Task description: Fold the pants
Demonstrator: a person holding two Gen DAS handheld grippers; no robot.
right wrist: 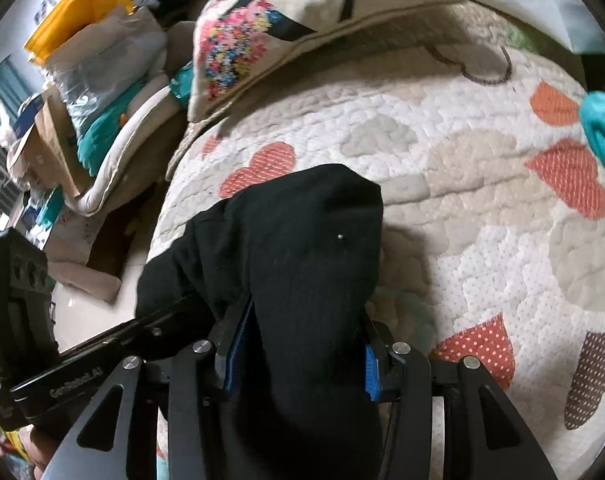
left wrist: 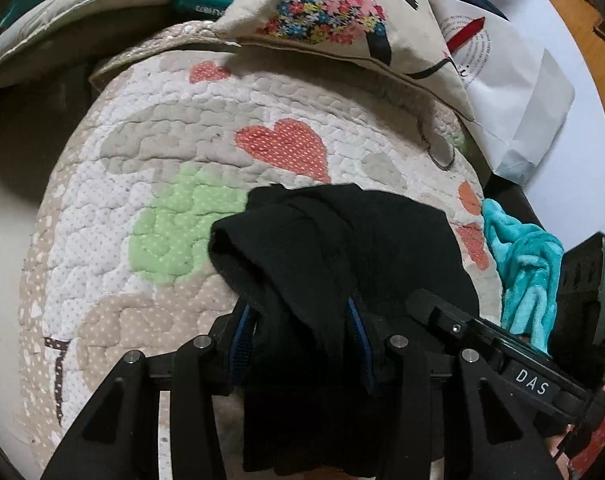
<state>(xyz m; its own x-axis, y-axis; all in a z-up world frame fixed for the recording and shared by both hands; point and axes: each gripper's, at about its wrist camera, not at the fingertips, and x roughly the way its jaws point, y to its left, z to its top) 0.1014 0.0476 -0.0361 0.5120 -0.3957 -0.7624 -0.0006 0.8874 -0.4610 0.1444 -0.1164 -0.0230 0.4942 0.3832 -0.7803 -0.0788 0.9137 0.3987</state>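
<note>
Your left wrist view looks down and forward along the left hand-held gripper (left wrist: 302, 328), close over the quilt (left wrist: 150, 152). Your right wrist view does likewise from the right hand-held gripper (right wrist: 302, 336), just as near. Both share the quilt's (right wrist: 482, 208) heart patches, the flowered cushion (left wrist: 334, 12) (right wrist: 262, 20) at the far edge, and the black pants (left wrist: 342, 240) (right wrist: 286, 248).

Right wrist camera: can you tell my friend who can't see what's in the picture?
The right gripper has its blue-padded fingers closed on a bunch of black pants, held over a white quilt with red, beige and brown hearts. A flowery pillow lies behind, and messy bags and boxes sit on the left.
</note>
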